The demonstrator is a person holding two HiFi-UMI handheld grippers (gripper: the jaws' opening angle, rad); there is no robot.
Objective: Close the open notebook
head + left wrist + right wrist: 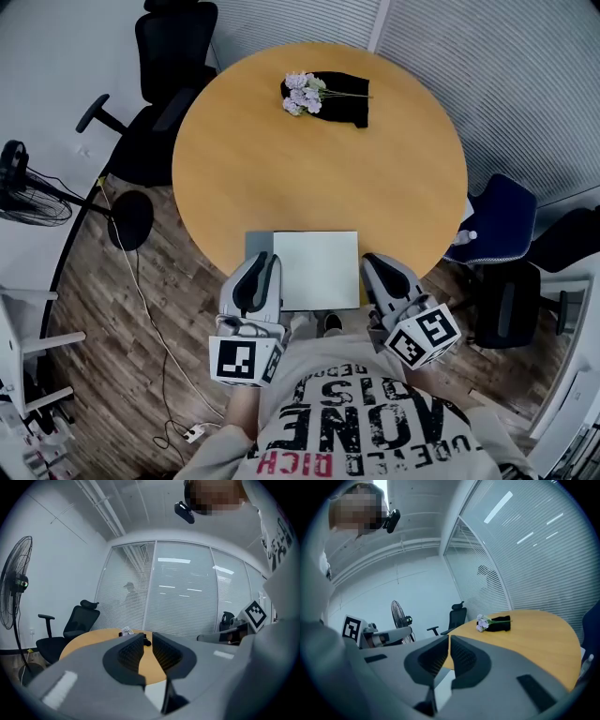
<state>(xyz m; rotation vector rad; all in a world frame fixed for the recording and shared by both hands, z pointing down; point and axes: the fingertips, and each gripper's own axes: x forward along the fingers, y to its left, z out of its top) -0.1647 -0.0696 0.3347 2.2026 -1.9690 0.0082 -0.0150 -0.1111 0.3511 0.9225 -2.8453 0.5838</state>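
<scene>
The notebook (316,269) lies at the near edge of the round wooden table (319,169), a white face up, with a grey part (258,242) showing along its left side. Whether it lies open or closed I cannot tell. My left gripper (265,258) rests at its left edge, level, jaws a narrow gap apart with nothing between them (148,638). My right gripper (373,260) sits at the notebook's right edge, its jaw tips all but touching and empty (449,638). A white strip of the notebook (443,691) shows below the right jaws.
At the far side of the table lie purple flowers (303,94) against a black pouch (345,101). A black office chair (164,56) stands at far left, a blue chair (497,225) at right. A standing fan (28,192) and cables are on the floor at left.
</scene>
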